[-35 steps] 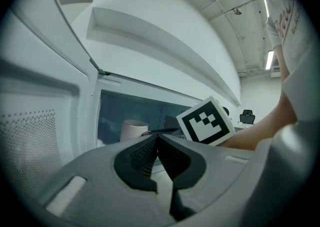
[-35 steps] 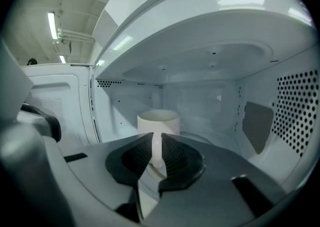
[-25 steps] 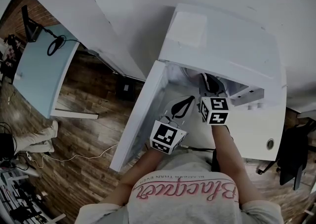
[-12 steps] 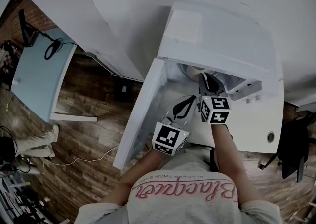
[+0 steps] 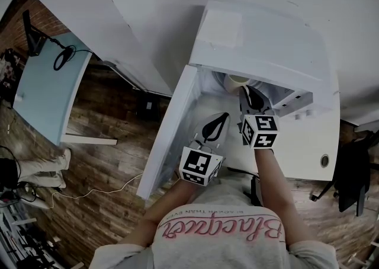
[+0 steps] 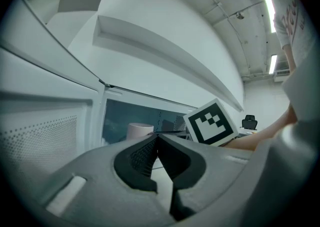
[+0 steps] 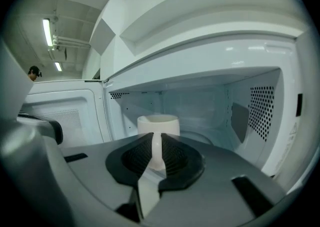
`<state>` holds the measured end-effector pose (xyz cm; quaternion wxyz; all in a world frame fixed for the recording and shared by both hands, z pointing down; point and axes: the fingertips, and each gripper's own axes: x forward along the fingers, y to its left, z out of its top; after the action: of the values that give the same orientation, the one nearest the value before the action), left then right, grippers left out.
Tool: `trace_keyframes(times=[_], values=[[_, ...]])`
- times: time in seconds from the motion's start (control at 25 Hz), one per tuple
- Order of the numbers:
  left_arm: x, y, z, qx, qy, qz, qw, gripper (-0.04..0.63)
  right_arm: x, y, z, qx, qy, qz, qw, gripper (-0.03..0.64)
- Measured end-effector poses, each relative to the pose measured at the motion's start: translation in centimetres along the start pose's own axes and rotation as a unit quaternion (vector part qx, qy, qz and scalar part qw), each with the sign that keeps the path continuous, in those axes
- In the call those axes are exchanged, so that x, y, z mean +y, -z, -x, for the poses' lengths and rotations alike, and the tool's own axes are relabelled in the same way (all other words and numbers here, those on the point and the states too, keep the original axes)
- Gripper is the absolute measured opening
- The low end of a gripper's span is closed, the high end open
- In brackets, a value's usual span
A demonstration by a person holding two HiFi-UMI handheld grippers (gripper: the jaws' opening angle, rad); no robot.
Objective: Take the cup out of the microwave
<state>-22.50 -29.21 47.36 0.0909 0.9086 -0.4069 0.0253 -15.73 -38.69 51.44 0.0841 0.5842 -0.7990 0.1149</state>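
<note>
Microwave (image 5: 266, 42) sits on the white tabletop (image 5: 308, 158), its door (image 5: 169, 137) swung wide open to the left. And there's the cup (image 5: 237, 80), pale and upright, just inside the front edge of the cavity, peeking out from under the microwave's top panel.

Right gripper (image 5: 247, 97) is reaching into the opening, marker cube up. From its own view the right gripper (image 7: 157, 138) has the cup (image 7: 158, 122) dead ahead, left of the cavity's centre, with the perforated right wall (image 7: 260, 111) well clear. The handle faces the camera and runs straight down between the fingers (image 7: 172, 156), which are clenched on it from both sides. That's a grasp on the handle. Whether the cup's base rests on the cavity floor, I cannot tell; the gripper body covers it.

Left gripper (image 5: 218, 121) hangs outside, in front of the opening and beside the door's inner face. In its own view the left gripper (image 6: 157, 137) has its fingers pressed together, nothing between them. Beyond them the cup (image 6: 139, 131) shows in the cavity, with the right gripper's marker cube (image 6: 210, 122) just to its right.
</note>
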Motion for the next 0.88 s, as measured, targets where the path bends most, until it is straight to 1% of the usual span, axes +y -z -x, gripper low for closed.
trace_keyframes(times=[0.32,0.88], values=[[-0.2,-0.1,1.0,-0.006,-0.011,0.002,0.9999,0.006,0.5,0.0,1.4,-0.009,-0.005,-0.003,1.000,0.054],[-1.9,-0.2,2.1,-0.004,-0.018,-0.005,0.9998,0.006,1.5,-0.1,4.3,-0.014,-0.030,-0.004,0.999,0.054]])
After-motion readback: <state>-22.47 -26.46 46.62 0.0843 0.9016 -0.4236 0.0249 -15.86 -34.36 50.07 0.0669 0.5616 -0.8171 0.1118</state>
